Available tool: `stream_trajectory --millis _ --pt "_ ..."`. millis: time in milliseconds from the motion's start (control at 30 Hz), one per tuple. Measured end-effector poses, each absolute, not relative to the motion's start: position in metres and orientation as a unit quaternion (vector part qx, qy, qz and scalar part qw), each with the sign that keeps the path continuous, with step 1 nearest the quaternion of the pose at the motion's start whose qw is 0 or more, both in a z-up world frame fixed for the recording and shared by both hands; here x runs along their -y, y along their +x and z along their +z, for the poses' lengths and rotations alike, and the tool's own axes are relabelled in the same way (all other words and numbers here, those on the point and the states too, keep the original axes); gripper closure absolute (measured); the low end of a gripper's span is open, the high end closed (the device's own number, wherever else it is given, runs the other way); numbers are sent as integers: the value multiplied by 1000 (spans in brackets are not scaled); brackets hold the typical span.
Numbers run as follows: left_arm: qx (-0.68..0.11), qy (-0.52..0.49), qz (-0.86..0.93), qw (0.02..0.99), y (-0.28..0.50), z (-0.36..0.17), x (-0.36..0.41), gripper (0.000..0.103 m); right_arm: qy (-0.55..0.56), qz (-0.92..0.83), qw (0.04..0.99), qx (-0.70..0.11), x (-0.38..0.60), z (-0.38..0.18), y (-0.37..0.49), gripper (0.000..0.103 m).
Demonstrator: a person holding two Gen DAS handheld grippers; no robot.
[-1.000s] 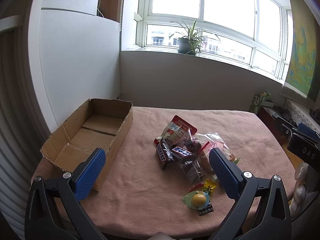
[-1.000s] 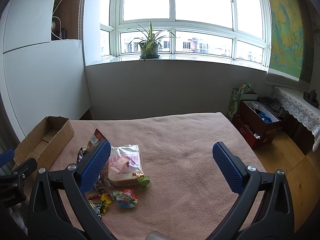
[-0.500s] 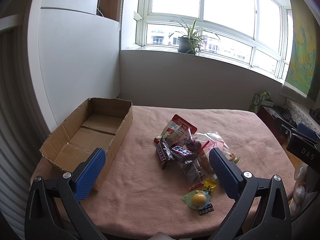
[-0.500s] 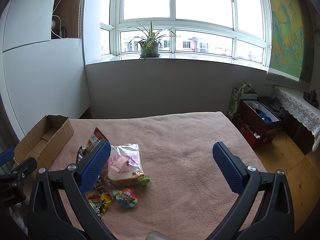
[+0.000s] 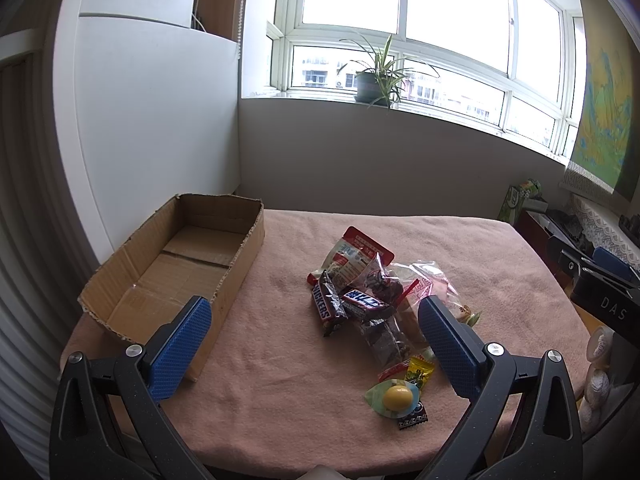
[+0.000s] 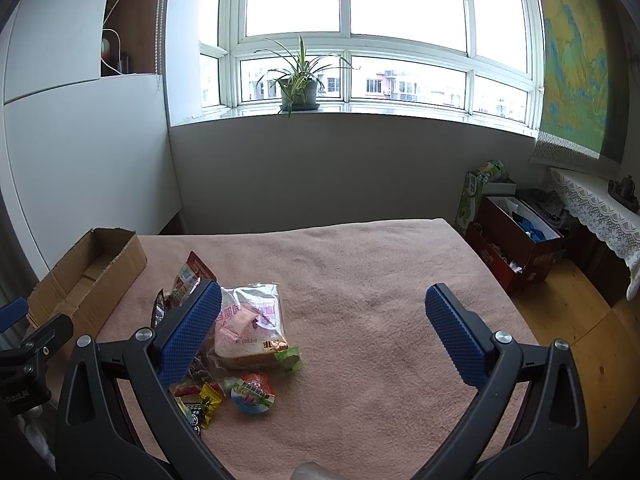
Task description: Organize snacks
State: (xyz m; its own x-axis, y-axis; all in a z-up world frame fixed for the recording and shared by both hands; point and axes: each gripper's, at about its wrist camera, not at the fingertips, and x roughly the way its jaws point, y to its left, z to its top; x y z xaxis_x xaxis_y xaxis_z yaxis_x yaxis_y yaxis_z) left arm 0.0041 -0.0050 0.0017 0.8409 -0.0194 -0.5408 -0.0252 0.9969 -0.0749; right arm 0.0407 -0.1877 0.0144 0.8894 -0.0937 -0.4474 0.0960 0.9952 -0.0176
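snacks heaped mid-worktop [image 5: 280, 368], cardboard box [image 5: 176, 264] bare, well left | left gripper [image 5: 316, 344] wide, hovering, holds nothing | right gripper [image 6: 324, 332] wide, holds nothing | risk: Snickers bars [image 5: 326, 306] overlap bread bag [image 6: 250, 326]; a grab may drag neighbours or slip on film
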Motion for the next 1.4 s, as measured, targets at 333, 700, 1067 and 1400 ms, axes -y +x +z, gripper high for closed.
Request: stream_trajectory --millis 333,700,1067,1400 --pt "-287 -40 0 957 5 0 4 1 2 -48 971 -234 189 12 42 0" --pt "-306 -49 -9 951 5 -12 -1 1 12 -16 967 -255 196 0 46 0" --pt "-348 -67 -33 934 7 -37 -5 22 7 24 956 -294 200 -25 49 12" --pt "-401 -81 -100 907 11 -73 17 39 46 105 921 -373 193 -64 65 35"
